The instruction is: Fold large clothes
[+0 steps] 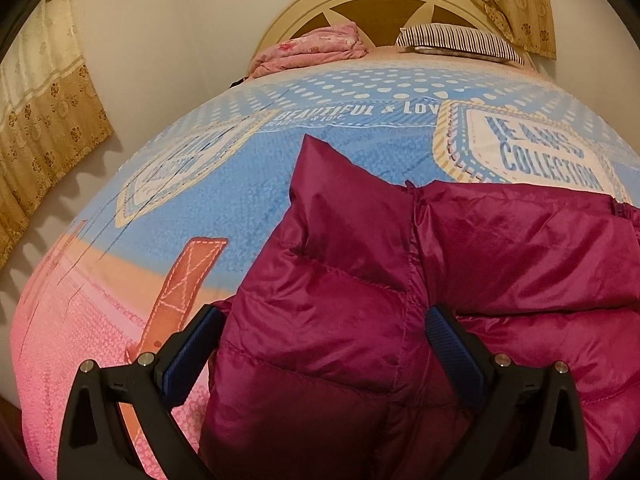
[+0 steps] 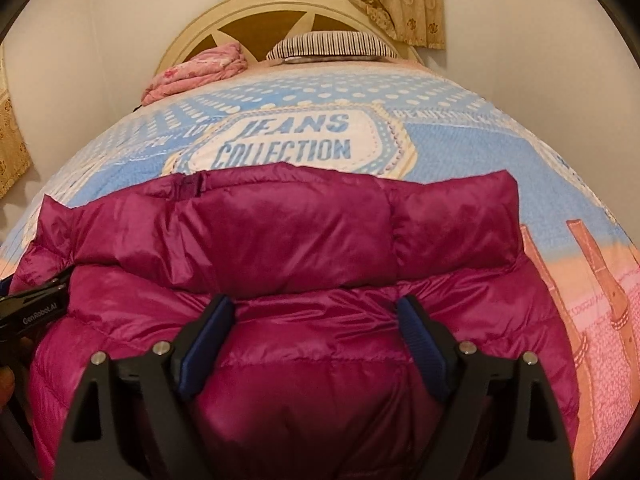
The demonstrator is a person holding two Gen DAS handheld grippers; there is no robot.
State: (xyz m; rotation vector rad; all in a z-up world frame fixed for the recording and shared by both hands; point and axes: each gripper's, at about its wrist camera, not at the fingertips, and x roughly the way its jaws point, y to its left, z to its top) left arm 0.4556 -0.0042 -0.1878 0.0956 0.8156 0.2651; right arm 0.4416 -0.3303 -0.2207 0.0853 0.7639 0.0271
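A magenta quilted puffer jacket (image 1: 352,300) lies on the bed, partly folded; it also shows in the right wrist view (image 2: 288,232). My left gripper (image 1: 324,324) is open, its blue-padded fingers astride the jacket's left part, one finger off its left edge over the bedspread. My right gripper (image 2: 316,316) is open with the jacket's near padded panel between its fingers. The left gripper's black body (image 2: 36,304) shows at the left edge of the right wrist view, beside the jacket.
The bed has a blue and pink printed bedspread (image 2: 288,144). A folded pink blanket (image 2: 200,72) and a striped pillow (image 2: 332,46) lie by the cream headboard (image 2: 192,28). Curtains (image 1: 44,120) hang left, walls close on both sides.
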